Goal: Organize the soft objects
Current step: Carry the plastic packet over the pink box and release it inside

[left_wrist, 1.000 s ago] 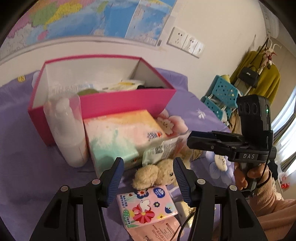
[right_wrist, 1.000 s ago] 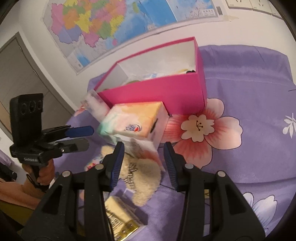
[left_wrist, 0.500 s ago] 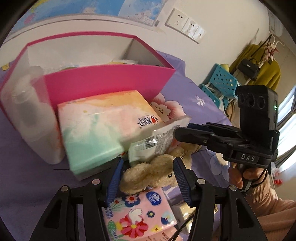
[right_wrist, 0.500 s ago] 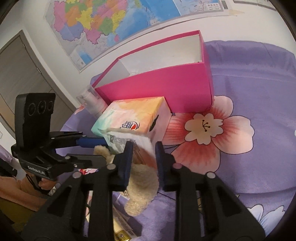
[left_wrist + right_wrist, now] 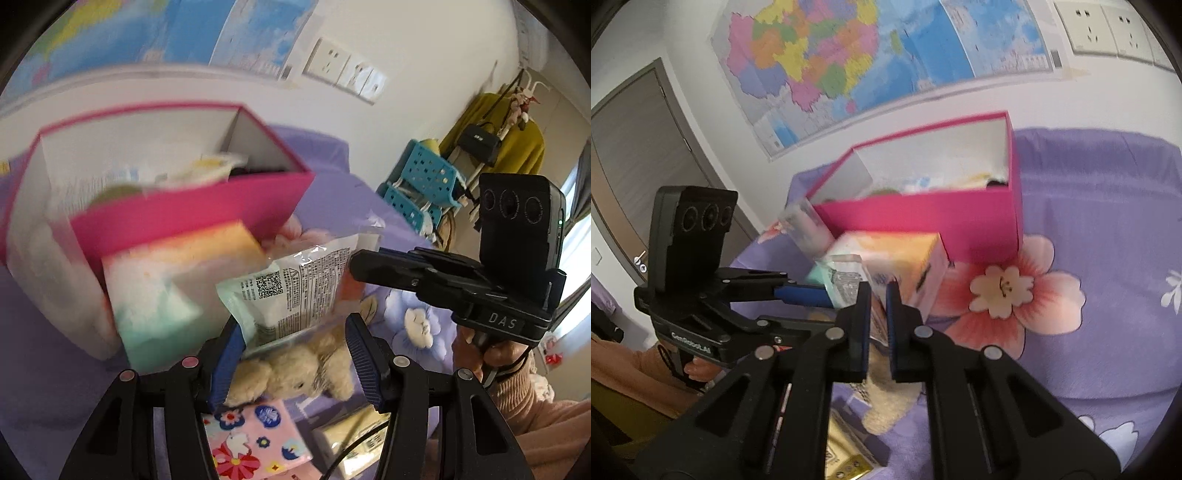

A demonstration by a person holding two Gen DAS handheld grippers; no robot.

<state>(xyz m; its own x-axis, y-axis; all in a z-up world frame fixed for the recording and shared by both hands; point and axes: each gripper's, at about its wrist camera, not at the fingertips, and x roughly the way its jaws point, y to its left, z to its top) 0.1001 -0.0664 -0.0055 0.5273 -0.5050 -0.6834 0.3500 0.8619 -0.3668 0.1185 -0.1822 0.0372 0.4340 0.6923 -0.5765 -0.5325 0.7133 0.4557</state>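
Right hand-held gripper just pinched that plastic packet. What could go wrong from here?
1. The right hand-held gripper holds the plastic packet only by its thin edge; the film could slip out on the way to the pink box.
2. The packet hangs over the plush toy between the left hand-held gripper fingers and could snag them.
3. The tissue pack stands close beside the packet and may get dragged.

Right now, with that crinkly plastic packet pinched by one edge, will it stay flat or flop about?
The plastic packet will probably sag: it already bends below the right tool, which grips only one edge. It looks light, being thin film that lifts without strain. The glossy surface may slip, so a sharp swing could pull it free.
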